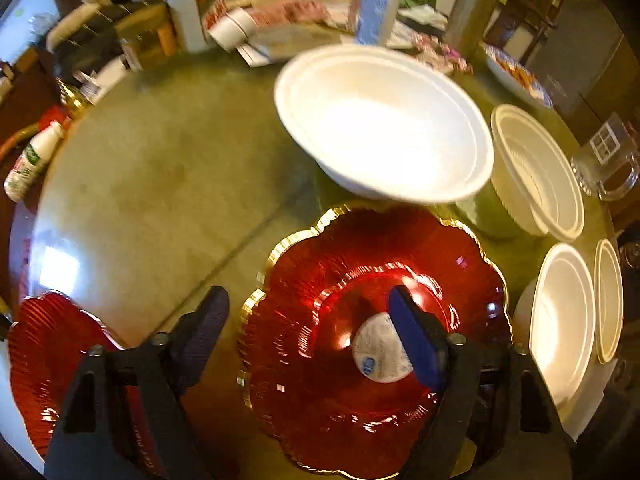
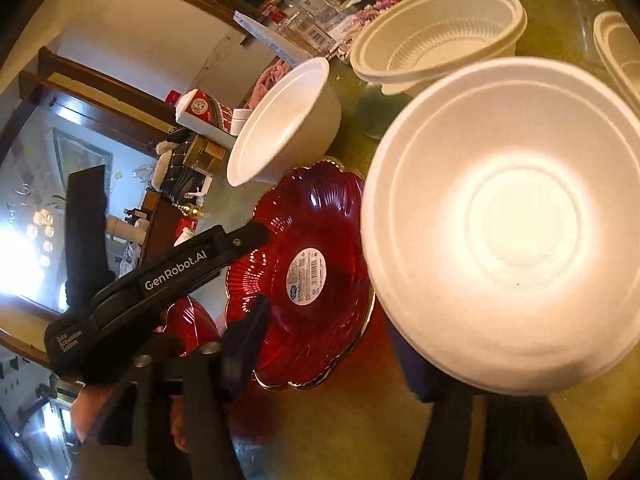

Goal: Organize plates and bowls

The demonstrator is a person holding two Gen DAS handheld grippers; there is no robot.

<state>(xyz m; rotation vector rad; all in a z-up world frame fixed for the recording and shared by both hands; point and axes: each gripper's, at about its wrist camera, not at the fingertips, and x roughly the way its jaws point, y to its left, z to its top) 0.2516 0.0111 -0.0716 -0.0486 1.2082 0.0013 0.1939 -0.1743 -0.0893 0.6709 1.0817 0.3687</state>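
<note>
- Holding the left tongs (image 1: 312, 332) wide apart and gripping nothing, above a gold-rimmed red plate (image 1: 360, 380) lying at the near edge of the round worktop (image 1: 160, 180).
- Showing a round paper label (image 1: 376, 350) at the centre of that plate, with one blue pad (image 1: 416, 340) of the left tongs crossing in front of it.
- Showing a second red plate (image 1: 48, 360) at the near left edge, apart from the first.
- Showing a tilted white foam bowl (image 1: 384, 124) just beyond the gold-rimmed red plate, toward the middle of the worktop; blurring too heavily to tell whether it is resting or lifted.
- Showing a stack of ribbed white containers (image 1: 536, 172) toward the right edge, just beside the tilted white foam bowl.
- Showing a nearer white bowl (image 1: 564, 320) and an outer white bowl (image 1: 608, 300) side by side at the near right edge, the former just beside the gold-rimmed red plate.
- Keeping the right tongs (image 2: 332, 328) spread far apart, closing on nothing, with the rim of the nearer white bowl covering most of the right-hand finger.
- Showing a glass mug (image 1: 604, 168) at the right edge, a metal flask (image 1: 472, 8) at the far edge and a white bottle (image 1: 30, 164) lying past the left edge.
</note>
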